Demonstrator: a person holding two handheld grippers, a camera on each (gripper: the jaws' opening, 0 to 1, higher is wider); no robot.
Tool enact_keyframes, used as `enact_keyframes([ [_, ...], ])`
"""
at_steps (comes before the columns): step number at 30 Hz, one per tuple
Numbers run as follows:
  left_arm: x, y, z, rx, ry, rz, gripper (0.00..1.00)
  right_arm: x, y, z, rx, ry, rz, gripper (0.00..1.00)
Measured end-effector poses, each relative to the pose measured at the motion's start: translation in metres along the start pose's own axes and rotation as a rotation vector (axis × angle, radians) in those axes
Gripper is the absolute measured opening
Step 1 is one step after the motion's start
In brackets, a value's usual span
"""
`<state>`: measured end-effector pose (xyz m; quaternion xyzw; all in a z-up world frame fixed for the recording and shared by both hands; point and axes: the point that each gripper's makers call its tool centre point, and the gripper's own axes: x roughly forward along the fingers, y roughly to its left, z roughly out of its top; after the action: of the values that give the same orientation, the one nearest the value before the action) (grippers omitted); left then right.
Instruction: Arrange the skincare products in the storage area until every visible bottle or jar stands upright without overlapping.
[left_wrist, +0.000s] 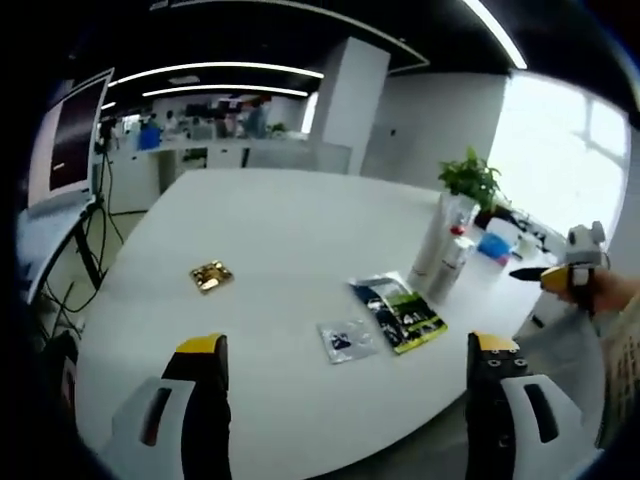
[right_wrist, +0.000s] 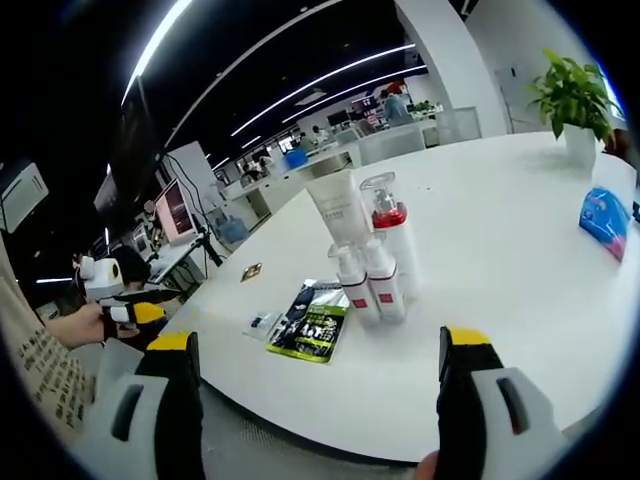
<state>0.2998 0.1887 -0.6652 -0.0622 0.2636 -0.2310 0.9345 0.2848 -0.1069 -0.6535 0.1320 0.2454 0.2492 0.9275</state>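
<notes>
- Both tongs open, nothing held: left tongs (left_wrist: 345, 365) and right tongs (right_wrist: 315, 360) each hover off the near edge of the white bench (right_wrist: 500, 230).
- Skincare cluster sits straight ahead of the right tongs, a bit beyond the jaws; from the left tongs it's far off to the right. My read: right hand is nearer, so it's the one to reach.
- Cluster = tall white tube (right_wrist: 338, 205), pump bottle w/ red collar (right_wrist: 392, 240), two small white bottles w/ red labels (right_wrist: 368, 280). All stand upright, long axes vertical, packed close; can't tell if touching.
- Flat items lie on the bench to the left of the bottles in the right gripper view: green/black sachet (right_wrist: 312, 322), small clear packet (right_wrist: 261, 322), gold-coloured flat piece (left_wrist: 211, 275) further off.
- Blue packet (right_wrist: 606, 220) + potted plant (right_wrist: 573, 95) at far right, well apart.
- Judgement: bottles look already upright; remaining work, if any, is spacing.
</notes>
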Motion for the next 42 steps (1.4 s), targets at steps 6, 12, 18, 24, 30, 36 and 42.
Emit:
enact_keyframes([
  [6, -0.002, 0.001, -0.001, -0.022, -0.007, 0.002, 0.97, 0.0, -0.001, 0.0, 0.003, 0.0, -0.001, 0.99],
  [12, -0.002, -0.003, -0.002, -0.012, 0.01, 0.0, 0.97, 0.0, -0.001, 0.0, 0.005, 0.0, -0.001, 0.99],
  [18, 0.001, 0.0, -0.001, -0.023, 0.018, 0.003, 0.97, 0.0, -0.001, 0.0, 0.002, 0.0, -0.002, 0.99],
  [24, 0.009, 0.006, 0.002, -0.029, 0.045, 0.011, 0.95, 0.0, -0.001, 0.002, 0.002, -0.004, -0.006, 0.99],
  [30, 0.019, 0.016, 0.007, -0.011, 0.073, 0.03, 0.96, 0.0, -0.002, 0.003, 0.006, -0.013, -0.01, 0.99],
  [36, 0.029, 0.029, 0.012, -0.029, 0.079, 0.065, 0.96, 0.001, -0.003, 0.004, 0.007, -0.015, -0.013, 0.99],
  [42, 0.042, 0.05, 0.013, -0.065, 0.109, 0.119, 0.96, 0.001, -0.004, 0.003, 0.009, -0.009, -0.018, 0.99],
])
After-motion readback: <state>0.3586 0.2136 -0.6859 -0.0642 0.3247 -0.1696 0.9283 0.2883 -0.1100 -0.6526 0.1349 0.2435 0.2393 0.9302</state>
